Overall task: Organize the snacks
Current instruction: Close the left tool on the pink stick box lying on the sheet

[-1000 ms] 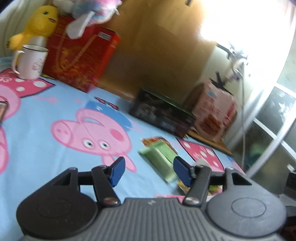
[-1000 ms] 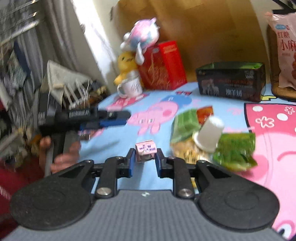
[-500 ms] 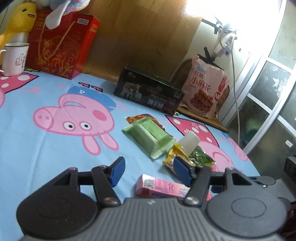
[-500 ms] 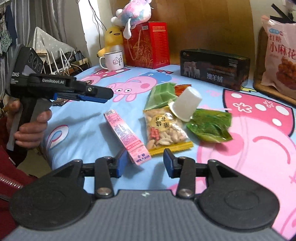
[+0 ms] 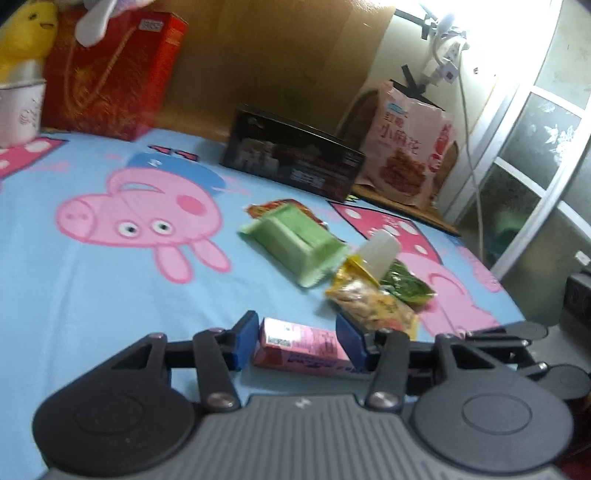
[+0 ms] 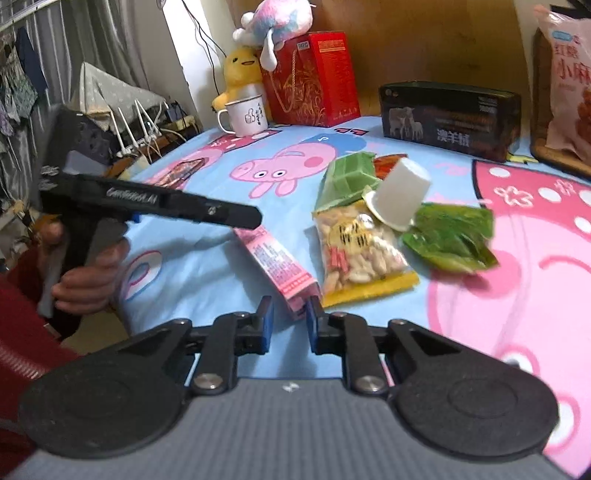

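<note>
Blue cartoon-pig cloth [image 6: 207, 258] covers the surface, backed by a wooden panel [image 5: 280, 55], with a window [image 5: 546, 155] on one side and hanging curtains and clothes [image 6: 29, 74] on the other.

Both grippers work at one pink carton [image 6: 275, 260] lying flat near the cloth's front edge. The left gripper [image 5: 295, 341] has its jaws closing, one blue pad at the carton's end and the other against its top face; whether they press yet I cannot tell. The right gripper [image 6: 287, 322] has narrow, closing jaws around the carton's other end: the right pad touches it, the left pad stands just apart. A hand [image 6: 86, 275] holds the left gripper's handle, a red sleeve [image 6: 18, 306] below it.

Just beyond the carton lies a loose heap of five snacks: one peanut bag [image 6: 360, 254] beside the carton, one white cup [image 6: 400, 194] tipped on that bag, one dark green packet [image 6: 452, 236] past the cup, one pale green packet [image 6: 347, 177] farther back, and one orange packet [image 6: 386, 162] partly under it.

Well behind the carton stand one black box [image 6: 448, 118], one red box [image 6: 314, 77], one mug [image 6: 245, 116], two plush toys, yellow [image 6: 242, 70] and pink-blue [image 6: 277, 22], and one large pink snack bag [image 5: 410, 147] beside the black box.
</note>
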